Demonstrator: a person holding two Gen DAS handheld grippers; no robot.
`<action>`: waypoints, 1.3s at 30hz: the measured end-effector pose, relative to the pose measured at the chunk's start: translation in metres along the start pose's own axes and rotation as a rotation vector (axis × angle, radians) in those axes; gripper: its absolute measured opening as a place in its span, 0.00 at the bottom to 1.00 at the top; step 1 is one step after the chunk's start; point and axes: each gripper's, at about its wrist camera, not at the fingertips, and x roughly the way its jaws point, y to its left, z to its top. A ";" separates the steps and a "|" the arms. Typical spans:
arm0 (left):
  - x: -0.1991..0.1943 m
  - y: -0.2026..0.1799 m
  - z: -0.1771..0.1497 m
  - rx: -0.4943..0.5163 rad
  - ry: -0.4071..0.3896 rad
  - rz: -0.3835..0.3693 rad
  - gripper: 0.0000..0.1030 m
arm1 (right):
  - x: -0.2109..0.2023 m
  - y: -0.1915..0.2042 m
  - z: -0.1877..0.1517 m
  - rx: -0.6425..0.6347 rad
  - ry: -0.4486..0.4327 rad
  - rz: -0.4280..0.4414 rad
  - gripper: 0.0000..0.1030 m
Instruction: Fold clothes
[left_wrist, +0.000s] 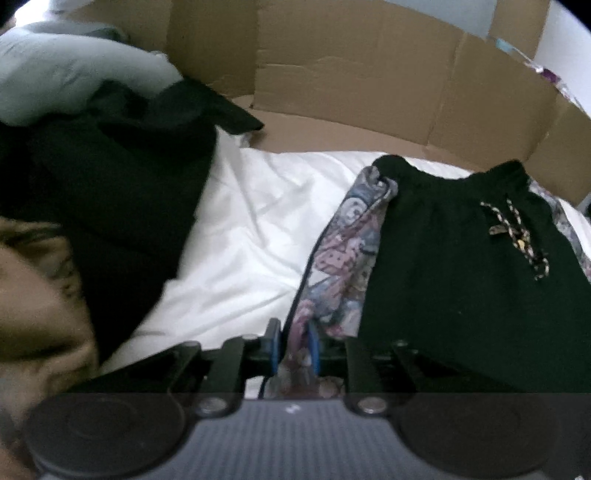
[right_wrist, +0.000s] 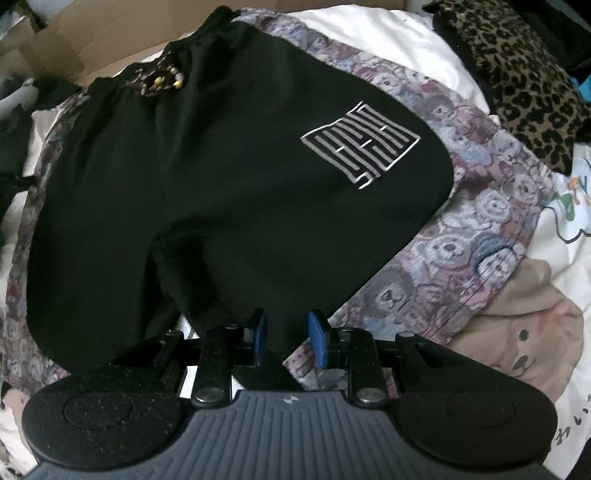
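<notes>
Meanwhile, black shorts lie spread flat on a white-sheeted bed, both hem corners caught for a fold.
At the shorts' patterned side trim, the left gripper has fabric between narrowly parted pads, grip uncertain. At the hem opposite the drawstring waistband, the right gripper pinches bunched black cloth, likely ready to carry it waistward.

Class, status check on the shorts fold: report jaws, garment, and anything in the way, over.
Left gripper has patterned side trim between its jaws. Right gripper jaws astride the hem. Black shorts flat on white bedding, unfolded. Dark clothes pile alongside, clear of shorts.
</notes>
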 end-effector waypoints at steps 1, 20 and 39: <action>0.004 -0.001 0.001 0.010 0.001 0.003 0.18 | 0.000 -0.002 0.002 0.005 -0.004 -0.003 0.31; -0.007 -0.001 0.019 0.016 -0.017 0.090 0.19 | 0.029 -0.047 0.121 -0.022 -0.128 -0.087 0.31; 0.038 -0.001 0.049 -0.060 0.078 0.015 0.34 | 0.066 -0.055 0.171 -0.415 -0.153 -0.110 0.31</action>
